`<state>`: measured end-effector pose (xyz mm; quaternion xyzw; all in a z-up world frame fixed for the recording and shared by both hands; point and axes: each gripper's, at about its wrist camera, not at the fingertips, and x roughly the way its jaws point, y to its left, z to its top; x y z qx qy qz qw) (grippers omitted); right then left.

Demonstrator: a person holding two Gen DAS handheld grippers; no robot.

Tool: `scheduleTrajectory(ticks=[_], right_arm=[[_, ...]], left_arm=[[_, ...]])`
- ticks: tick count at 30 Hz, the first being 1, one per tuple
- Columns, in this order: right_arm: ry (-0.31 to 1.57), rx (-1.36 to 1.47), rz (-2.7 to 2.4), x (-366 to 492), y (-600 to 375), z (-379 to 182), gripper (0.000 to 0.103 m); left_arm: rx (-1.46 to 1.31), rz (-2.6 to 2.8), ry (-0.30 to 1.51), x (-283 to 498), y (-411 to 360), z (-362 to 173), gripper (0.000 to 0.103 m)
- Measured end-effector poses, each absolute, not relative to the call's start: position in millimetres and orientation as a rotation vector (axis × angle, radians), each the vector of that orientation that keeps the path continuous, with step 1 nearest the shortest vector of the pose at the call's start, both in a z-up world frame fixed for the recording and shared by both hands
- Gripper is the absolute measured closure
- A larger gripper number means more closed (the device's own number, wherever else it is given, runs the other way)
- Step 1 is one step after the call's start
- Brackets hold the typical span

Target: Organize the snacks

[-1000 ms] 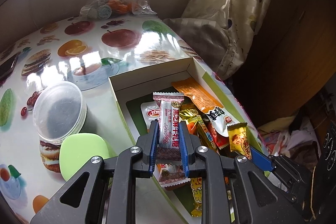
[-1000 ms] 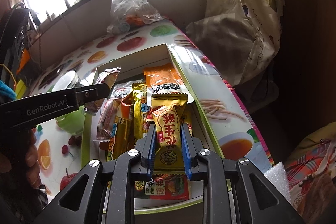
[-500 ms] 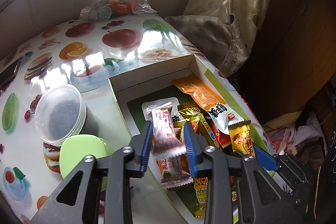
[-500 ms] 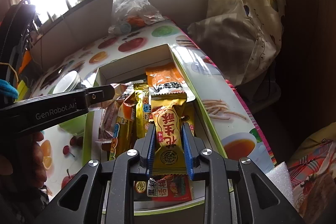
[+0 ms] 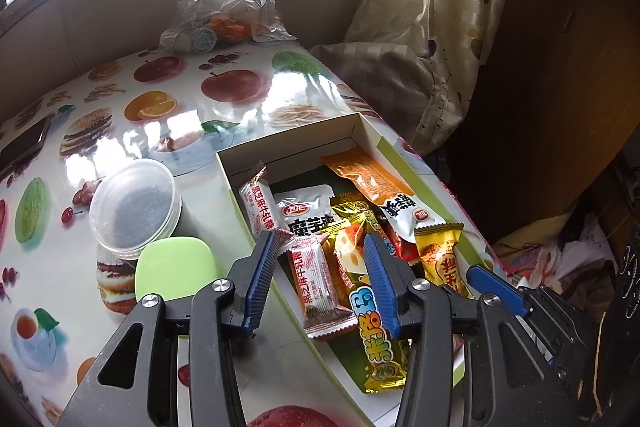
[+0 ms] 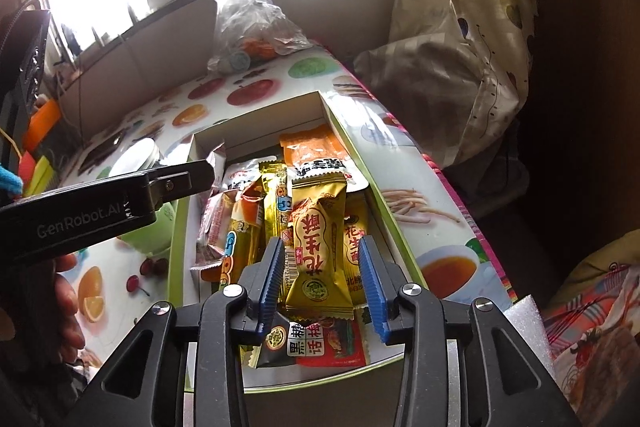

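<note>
Green plastic, a lid (image 5: 176,263), and a clear tub (image 5: 134,213) sit left of the box (image 5: 288,143) only in the left wrist view; the right view alone shows a hand (image 6: 66,301). The left gripper (image 5: 320,279) is opening, with a red-and-white candy (image 5: 318,287) lying loose in the box between its jaws. The right gripper (image 6: 320,275) is opening too, around a gold peanut-candy packet (image 6: 318,251) resting on other snacks.
</note>
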<state>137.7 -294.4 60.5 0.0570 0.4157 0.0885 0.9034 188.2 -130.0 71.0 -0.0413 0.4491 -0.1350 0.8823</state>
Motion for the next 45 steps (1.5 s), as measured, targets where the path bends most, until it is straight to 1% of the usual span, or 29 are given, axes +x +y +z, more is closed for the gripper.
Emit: scheduleTrajectory(ticks=[5,13,20,26,38,45], right_arm=[[0.832,0.123,0.179,125.5,-295.6,68.6,0.059],[0.801,0.099,0.169,97.5,-291.9,78.9,0.056],[0.802,0.059,0.145,67.8,-288.4,77.3,0.055],[0.83,0.038,0.116,45.8,-287.2,65.9,0.054],[0.906,-0.022,0.027,40.9,-284.7,36.7,0.052],[0.894,-0.023,0.015,41.0,-284.0,31.9,0.048]], left_arm=[[-0.071,-0.281,0.892,168.3,-126.2,81.4,0.056],[-0.044,-0.282,0.85,129.7,-119.0,85.7,0.056],[-0.007,-0.272,0.853,89.2,-114.2,71.4,0.056],[0.023,-0.26,0.897,66.1,-111.8,50.1,0.056],[0.045,-0.227,0.986,58.4,-114.7,20.5,0.056],[0.025,-0.235,0.991,59.4,-112.9,17.3,0.056]])
